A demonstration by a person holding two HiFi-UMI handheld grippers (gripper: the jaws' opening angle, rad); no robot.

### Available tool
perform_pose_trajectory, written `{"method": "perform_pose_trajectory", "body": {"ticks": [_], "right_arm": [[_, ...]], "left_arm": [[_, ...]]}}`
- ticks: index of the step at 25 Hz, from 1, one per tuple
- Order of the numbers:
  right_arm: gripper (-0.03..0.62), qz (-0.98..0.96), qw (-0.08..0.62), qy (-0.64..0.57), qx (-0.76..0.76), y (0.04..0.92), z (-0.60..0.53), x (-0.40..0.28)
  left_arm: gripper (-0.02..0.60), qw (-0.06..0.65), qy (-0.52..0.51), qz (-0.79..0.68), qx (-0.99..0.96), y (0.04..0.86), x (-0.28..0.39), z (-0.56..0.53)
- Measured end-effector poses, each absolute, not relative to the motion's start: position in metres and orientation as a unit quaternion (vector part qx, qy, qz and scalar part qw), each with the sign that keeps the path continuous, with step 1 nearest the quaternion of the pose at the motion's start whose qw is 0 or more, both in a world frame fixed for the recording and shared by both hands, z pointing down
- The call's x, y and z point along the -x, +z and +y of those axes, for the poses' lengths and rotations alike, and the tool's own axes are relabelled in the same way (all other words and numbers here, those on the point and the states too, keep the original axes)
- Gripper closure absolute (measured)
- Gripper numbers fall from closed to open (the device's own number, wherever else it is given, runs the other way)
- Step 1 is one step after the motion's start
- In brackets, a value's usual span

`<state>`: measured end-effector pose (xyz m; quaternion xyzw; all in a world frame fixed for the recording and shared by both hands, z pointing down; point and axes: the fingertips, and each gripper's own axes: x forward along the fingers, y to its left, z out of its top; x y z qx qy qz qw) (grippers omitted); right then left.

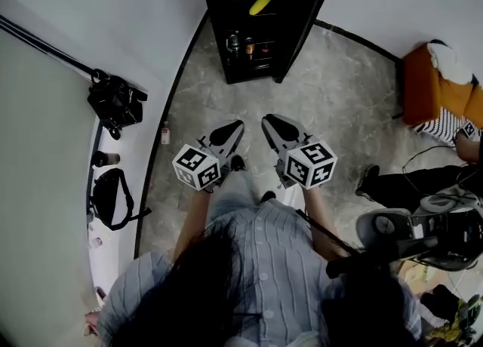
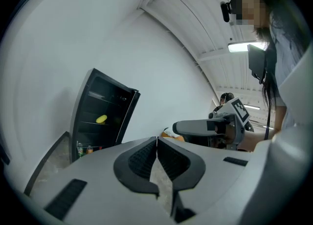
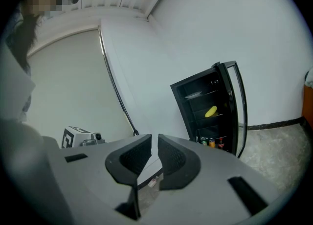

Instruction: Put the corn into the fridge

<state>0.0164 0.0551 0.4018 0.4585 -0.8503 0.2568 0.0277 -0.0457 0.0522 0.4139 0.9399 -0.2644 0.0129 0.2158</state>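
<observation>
Fingers (image 2: 139,159) closed, empty, corn (image 1: 260,4) seemingly inside open fridge (image 1: 294,36), well apart.

The person holds the left tool (image 1: 234,127) and the right tool (image 1: 269,121) out front, side by side, tips angled toward each other, both with jaws closed on nothing.

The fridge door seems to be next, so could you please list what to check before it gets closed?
1. The corn lies on a shelf inside the fridge: ok.
2. The left gripper is shut and empty: ok.
3. The right gripper is shut and empty: ok.
4. The fridge door is closed: not ok, it stands open.
5. The corn sits clear of the door's swing: cannot tell.
</observation>
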Motion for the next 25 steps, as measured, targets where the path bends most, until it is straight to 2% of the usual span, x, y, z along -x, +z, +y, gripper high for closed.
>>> {"method": "perform_pose_trajectory", "body": {"ticks": [15,25], "right_arm": [[0.545,-0.864,0.028,0.224,-0.451,0.392,0.161,-0.046],[0.546,-0.875,0.038,0.209,-0.436,0.39,0.188,-0.04]], "left_arm": [[0.574,0.18,0.005,-0.266,-0.947,0.393,0.009,0.157],[0.574,0.171,0.008,-0.276,-0.946,0.389,0.011,0.185]]}}
